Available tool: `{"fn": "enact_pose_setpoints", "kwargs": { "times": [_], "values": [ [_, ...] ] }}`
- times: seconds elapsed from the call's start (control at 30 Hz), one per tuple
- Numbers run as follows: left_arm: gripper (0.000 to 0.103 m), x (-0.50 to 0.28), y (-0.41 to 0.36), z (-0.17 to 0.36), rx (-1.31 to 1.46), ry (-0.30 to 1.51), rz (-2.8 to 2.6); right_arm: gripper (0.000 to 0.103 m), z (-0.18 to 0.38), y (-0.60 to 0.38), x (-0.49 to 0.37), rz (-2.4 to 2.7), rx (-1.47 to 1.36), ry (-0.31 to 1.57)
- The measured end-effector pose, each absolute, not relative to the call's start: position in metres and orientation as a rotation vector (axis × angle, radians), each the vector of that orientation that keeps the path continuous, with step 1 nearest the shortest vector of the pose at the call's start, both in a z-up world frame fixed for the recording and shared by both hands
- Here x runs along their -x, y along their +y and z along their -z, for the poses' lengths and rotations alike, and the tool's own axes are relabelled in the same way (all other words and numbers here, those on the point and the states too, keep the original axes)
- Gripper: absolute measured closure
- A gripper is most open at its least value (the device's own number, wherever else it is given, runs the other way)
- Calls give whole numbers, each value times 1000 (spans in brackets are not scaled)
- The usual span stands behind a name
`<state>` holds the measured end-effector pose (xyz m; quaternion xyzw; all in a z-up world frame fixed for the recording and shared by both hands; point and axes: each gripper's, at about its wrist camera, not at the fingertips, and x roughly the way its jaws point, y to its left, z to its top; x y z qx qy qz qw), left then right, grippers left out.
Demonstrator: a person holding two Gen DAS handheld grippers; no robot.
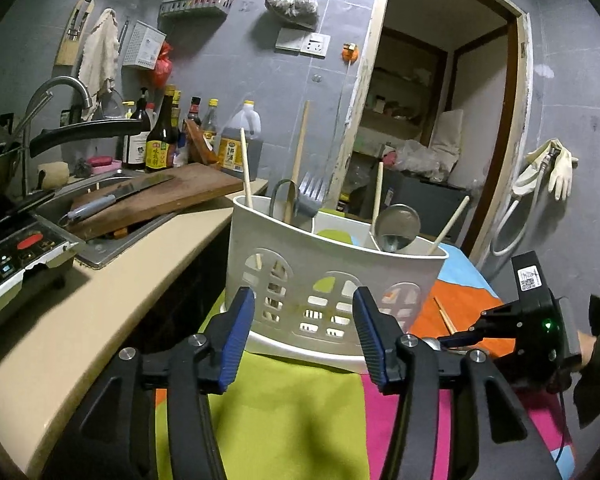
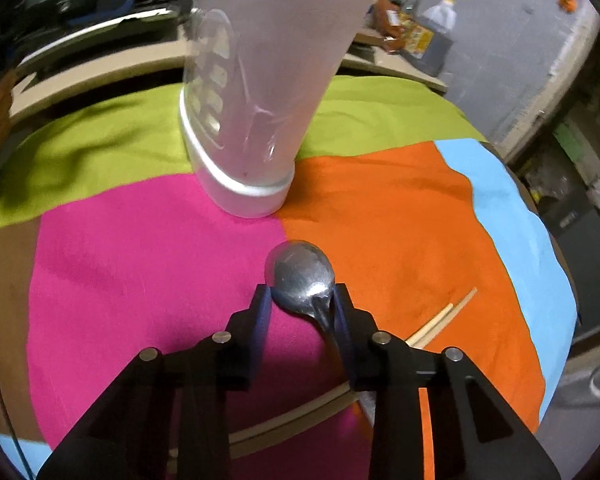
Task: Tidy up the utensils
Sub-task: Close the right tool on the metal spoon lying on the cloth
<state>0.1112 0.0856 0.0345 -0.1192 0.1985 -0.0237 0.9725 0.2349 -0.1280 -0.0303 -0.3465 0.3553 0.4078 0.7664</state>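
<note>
My right gripper (image 2: 300, 304) pinches a spoon (image 2: 302, 276) by its bowl's edges, so it may slip; my left gripper (image 1: 304, 336) gapes empty before the holder (image 1: 332, 268).

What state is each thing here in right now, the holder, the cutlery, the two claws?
Utensil holder: upright on the cloth, holding chopsticks, fork, spoon.
Metal spoon: lying on the cloth between the right gripper's pads.
Loose chopsticks: flat on the cloth.
Left gripper: open, empty, facing the holder.
</note>
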Motion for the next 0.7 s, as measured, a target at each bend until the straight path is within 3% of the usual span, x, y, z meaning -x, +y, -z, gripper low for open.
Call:
{"fn": "enact_pose_setpoints", "kwargs": {
  "times": [0.07,0.2,0.4,0.47,0.53,0.6,0.7],
  "values": [
    [58,-109,87,-35,243,395,50,99,24,-133,-232,-835,696,740],
    [58,-107,90,-39,248,381,55,100,9,-145,-227,-776,560,662],
    [58,-101,94,-45,255,358,53,100,19,-147,-234,-724,551,724],
    [58,-101,94,-45,257,366,58,97,22,-143,-240,-733,561,775],
    [58,-101,91,-44,251,382,67,61,24,-139,-241,-745,589,790],
    [55,-101,87,-42,246,391,70,58,27,-134,-242,-765,617,806],
    [55,-100,84,-38,254,403,83,70,33,-128,-256,-779,593,857]
  ]
}}
